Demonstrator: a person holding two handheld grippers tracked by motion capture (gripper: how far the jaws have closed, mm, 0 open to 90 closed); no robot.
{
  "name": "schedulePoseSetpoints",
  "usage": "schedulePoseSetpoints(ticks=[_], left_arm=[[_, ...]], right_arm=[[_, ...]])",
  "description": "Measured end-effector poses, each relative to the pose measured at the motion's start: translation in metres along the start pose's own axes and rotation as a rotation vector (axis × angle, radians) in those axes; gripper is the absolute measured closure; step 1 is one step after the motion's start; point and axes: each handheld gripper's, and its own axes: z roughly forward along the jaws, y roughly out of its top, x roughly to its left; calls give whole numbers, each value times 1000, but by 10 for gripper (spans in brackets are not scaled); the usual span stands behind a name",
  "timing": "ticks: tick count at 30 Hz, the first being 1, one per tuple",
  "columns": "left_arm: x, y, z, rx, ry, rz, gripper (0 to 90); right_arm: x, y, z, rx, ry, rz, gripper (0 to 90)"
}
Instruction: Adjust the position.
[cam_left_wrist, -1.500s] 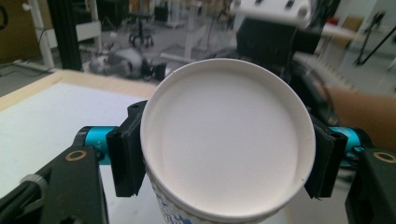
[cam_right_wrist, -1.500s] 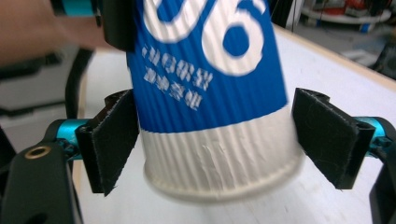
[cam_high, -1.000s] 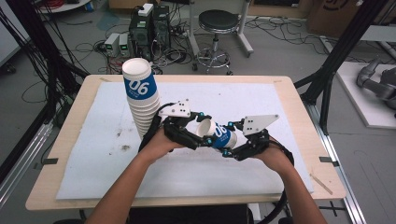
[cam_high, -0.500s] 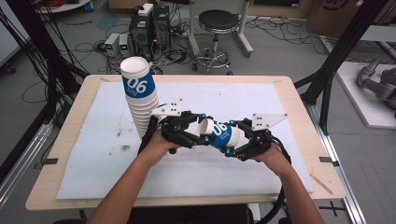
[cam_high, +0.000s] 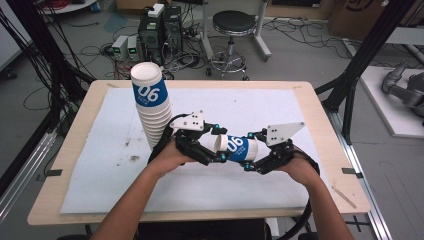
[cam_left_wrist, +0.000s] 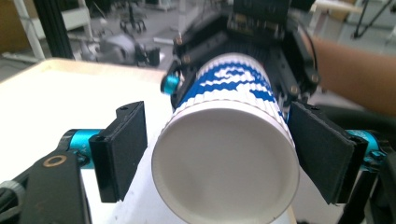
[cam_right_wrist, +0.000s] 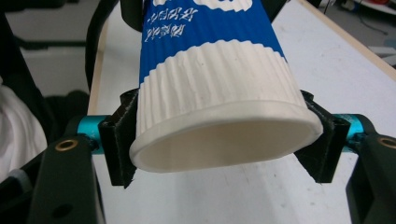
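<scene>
- We are looking down from the high view, where the person's left forearm is coming in from the bottom edge and angling up toward the middle of the table (cam_high: 320, 107), with the hand wrapped around the left gripper (cam_high: 216, 145) just right of the leaning stack of cups (cam_high: 151, 107).
- In the left gripper view, we are seeing its jaws standing wide on either side of the paper cup (cam_left_wrist: 229, 144): there is a clear gap at the left pad (cam_left_wrist: 122, 149), while the right pad is sitting at the cup's rim, and we cannot tell whether it is touching.
- The paper cup is lying on its side in the air above the white mat (cam_high: 100, 165), between the two grippers, its blue band facing up.
- The right forearm is coming in from the lower right, the hand curling around the right gripper (cam_high: 250, 161), which is pointing left toward the other one.
- In the right gripper view, its jaws, having just been closing, are pressing on both sides of the cup's ribbed white end, so this gripper is carrying the cup.
</scene>
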Motion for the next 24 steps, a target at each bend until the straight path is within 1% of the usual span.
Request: schedulePoseSetpoints(ticks=[1, 2, 3, 4, 5, 6, 7, 8, 9, 10, 11, 13, 14, 15, 16, 17, 18, 19, 20, 21, 23, 24], left_arm=[[0, -1, 2, 22, -15, 3, 214], [-1, -2, 4, 41, -25, 11, 225], [-2, -4, 8, 55, -61, 25, 253], [-2, -4, 8, 55, -61, 25, 291], [-4, -5, 10, 65, -76, 45, 294], [-3, -6, 11, 66, -85, 47, 298], [-3, -6, 11, 66, -85, 47, 302], [-1, -8, 11, 55, -100, 28, 302], [-1, -8, 11, 55, -100, 28, 301], [1, -10, 10, 43, -106, 14, 299], [3, -12, 9, 8, -106, -3, 300], [4, -14, 6, -38, -107, -6, 300], [4, -14, 6, -38, -107, -6, 301], [5, -15, 4, -69, -114, -11, 301], [5, -16, 2, -99, -121, -19, 301], [7, -17, -1, -153, -141, -36, 303], [7, -18, -2, -165, -146, -39, 303], [7, -18, -2, -165, -146, -39, 303], [7, -19, -2, -167, -147, -35, 305], [7, -19, -2, -167, -147, -35, 308], [5, -21, -1, -131, -139, -22, 309], [5, -21, -1, -131, -139, -22, 307]], right_arm=[[0, 2, -2, 17, 8, -25, 269], [0, 3, -3, 19, 14, -30, 270], [0, 3, -4, 25, 23, -34, 269], [0, 3, -4, 25, 23, -34, 269], [-1, 5, -4, 44, 39, -47, 270], [0, 5, -5, 54, 47, -49, 270], [0, 5, -5, 60, 53, -46, 269], [0, 4, -5, 59, 54, -42, 258], [0, 4, -5, 55, 54, -24, 237], [-1, 4, -4, 48, 52, -2, 220], [-1, 3, -3, 35, 47, 23, 214], [-1, 0, -2, 1, 41, 53, 200], [-1, -1, -2, -27, 43, 77, 192], [-2, -3, -2, -61, 55, 110, 186], [-2, -3, -2, -61, 55, 110, 186], [-3, -5, -3, -118, 72, 133, 186], [-3, -6, -2, -144, 80, 145, 187], [-3, -6, -2, -163, 88, 150, 209], [-3, -6, -2, -177, 98, 143, 222], [-3, -5, -2, -180, 98, 131, 238], [-4, -5, -4, -180, 104, 109, 260], [-4, -5, -4, -180, 104, 109, 260]])
